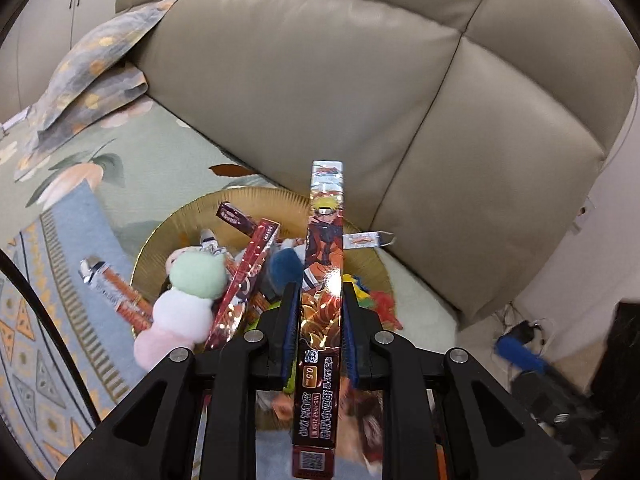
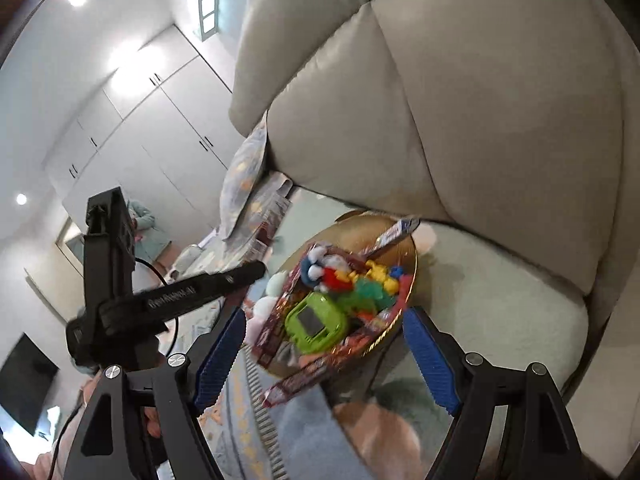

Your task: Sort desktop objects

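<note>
A long glossy pen box [image 1: 324, 248] with an orange cartoon figure lies lengthwise between the blue pads of my left gripper [image 1: 319, 304], which is shut on it. Its far end hangs over a round gold tray [image 1: 248, 200]. The tray holds a green, white and pink plush [image 1: 192, 280], a blue pompom [image 1: 286, 270] and more red pen boxes [image 1: 256, 256]. My right gripper [image 2: 324, 356] is open and empty just short of the same tray [image 2: 412, 280]. In that view a green toy gadget [image 2: 316, 320] and coloured plastic figures [image 2: 372, 284] fill the tray.
The tray sits on a patterned cover on a beige leather sofa [image 1: 360, 80]. Another pen box [image 1: 116, 292] lies beside the tray on the left. A pillow [image 1: 92, 64] leans at the back left. Cables and a blue item [image 1: 520, 352] lie on the floor at right.
</note>
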### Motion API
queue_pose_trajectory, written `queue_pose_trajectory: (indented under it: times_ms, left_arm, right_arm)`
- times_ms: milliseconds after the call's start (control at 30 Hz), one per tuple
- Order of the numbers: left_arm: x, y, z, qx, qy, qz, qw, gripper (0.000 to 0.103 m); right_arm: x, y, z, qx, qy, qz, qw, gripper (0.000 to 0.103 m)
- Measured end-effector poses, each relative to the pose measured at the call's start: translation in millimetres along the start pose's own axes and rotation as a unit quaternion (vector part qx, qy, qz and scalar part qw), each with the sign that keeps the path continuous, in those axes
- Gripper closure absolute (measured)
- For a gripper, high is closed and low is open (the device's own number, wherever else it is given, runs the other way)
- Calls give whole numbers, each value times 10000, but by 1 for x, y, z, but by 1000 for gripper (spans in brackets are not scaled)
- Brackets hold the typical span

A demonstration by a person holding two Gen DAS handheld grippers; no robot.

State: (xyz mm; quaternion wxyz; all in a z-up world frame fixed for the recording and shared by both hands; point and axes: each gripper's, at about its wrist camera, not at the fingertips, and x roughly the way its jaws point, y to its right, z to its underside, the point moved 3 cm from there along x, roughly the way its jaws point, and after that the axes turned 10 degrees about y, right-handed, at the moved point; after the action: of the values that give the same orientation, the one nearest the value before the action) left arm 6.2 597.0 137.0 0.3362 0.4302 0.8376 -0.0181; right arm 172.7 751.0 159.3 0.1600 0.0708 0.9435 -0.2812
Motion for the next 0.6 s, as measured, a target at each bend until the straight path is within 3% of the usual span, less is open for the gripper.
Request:
queue_pose_trajectory:
  times_ms: [67, 167, 233, 367, 500, 600]
  left_arm:
    - [19, -8, 8, 32, -298, -144, 9994, 66]
    - [29, -31, 25, -683, -791, 253, 9942, 67]
    - [17, -46, 32, -1139, -779, 434, 9895, 66]
    - [-31, -81, 34, -1375, -573, 334, 9883, 65]
    - [-102, -135, 40, -1296, -442, -271, 9902, 64]
    - [-160, -188, 56, -1185, -407, -1064, 9864, 64]
  right_arm:
    - [10, -8, -5, -220, -88, 1, 9997, 23]
    - [12, -17, -9, -326, -83, -27, 9994, 23]
    - [12, -22, -4, -304, -117, -80, 9994, 23]
    - [13, -45, 13, -471, -349, -231, 9980, 23]
    - [16, -88, 34, -708, -585, -697, 9933, 23]
    - [31, -132, 66, -1131, -987, -1025, 9833, 22]
